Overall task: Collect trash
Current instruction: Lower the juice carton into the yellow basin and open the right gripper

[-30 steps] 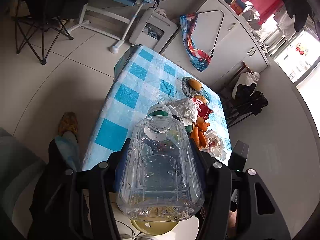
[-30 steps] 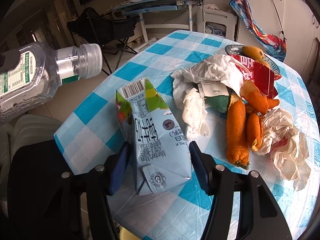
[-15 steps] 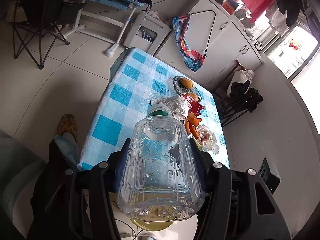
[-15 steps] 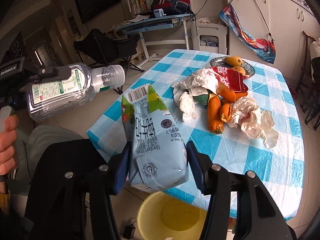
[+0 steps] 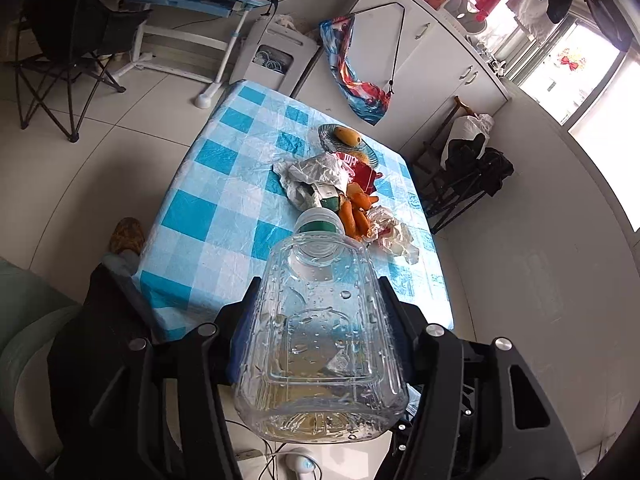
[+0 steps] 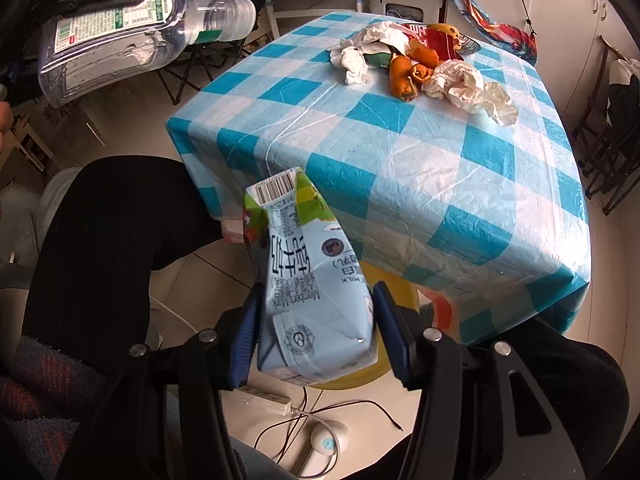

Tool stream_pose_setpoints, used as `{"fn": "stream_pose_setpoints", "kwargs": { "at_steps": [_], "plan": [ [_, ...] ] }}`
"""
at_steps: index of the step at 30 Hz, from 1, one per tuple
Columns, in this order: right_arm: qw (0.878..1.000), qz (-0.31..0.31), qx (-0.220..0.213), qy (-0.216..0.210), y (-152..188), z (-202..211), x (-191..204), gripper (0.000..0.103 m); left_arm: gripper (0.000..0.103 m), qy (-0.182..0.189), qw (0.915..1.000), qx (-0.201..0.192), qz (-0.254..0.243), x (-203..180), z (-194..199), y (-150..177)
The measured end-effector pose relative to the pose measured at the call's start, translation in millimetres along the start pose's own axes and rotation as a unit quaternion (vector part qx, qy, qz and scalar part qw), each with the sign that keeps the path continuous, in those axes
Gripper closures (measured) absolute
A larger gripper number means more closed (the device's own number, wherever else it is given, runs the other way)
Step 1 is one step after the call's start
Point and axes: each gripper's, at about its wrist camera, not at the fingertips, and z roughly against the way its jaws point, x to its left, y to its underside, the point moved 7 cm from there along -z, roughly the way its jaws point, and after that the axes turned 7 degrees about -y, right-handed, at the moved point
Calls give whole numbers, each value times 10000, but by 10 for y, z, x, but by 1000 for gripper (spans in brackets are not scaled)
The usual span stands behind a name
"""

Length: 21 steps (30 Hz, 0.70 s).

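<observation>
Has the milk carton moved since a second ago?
Yes. The milk carton, clamped in the right gripper, went from above the checked table to off its edge, over the yellow bin.

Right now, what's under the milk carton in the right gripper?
A yellow bin on the floor sits below the milk carton; the carton hides most of its inside, so contents can't be seen.

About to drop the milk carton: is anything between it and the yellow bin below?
Nothing visible. The right gripper holds the milk carton right above the yellow bin; the table edge sits beside it, not over the part that shows.
</observation>
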Motion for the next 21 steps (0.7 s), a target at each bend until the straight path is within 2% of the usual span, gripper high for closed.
{"fn": "stream_pose_setpoints", "kwargs": {
  "at_steps": [8, 10, 14, 17, 21],
  "plan": [
    [9979, -161, 477, 418, 102, -371, -124, 49, 49, 22, 9998, -23, -202, -105, 112, 148],
    [9975, -270, 450, 471, 120, -413, -158, 41, 49, 26, 9997, -2, -240, -120, 113, 183],
    [9981, -399, 115, 460, 102, -326, -201, 34, 49, 27, 9994, 76, -324, -172, 84, 262],
    [9974, -512, -319, 393, 65, -143, -205, 25, 49, 34, 9989, 133, -438, -249, 50, 326],
    [9915, -799, -928, 444, 19, 103, -310, 23, 49, 40, 9974, 298, -647, -342, -37, 453]
  ]
}}
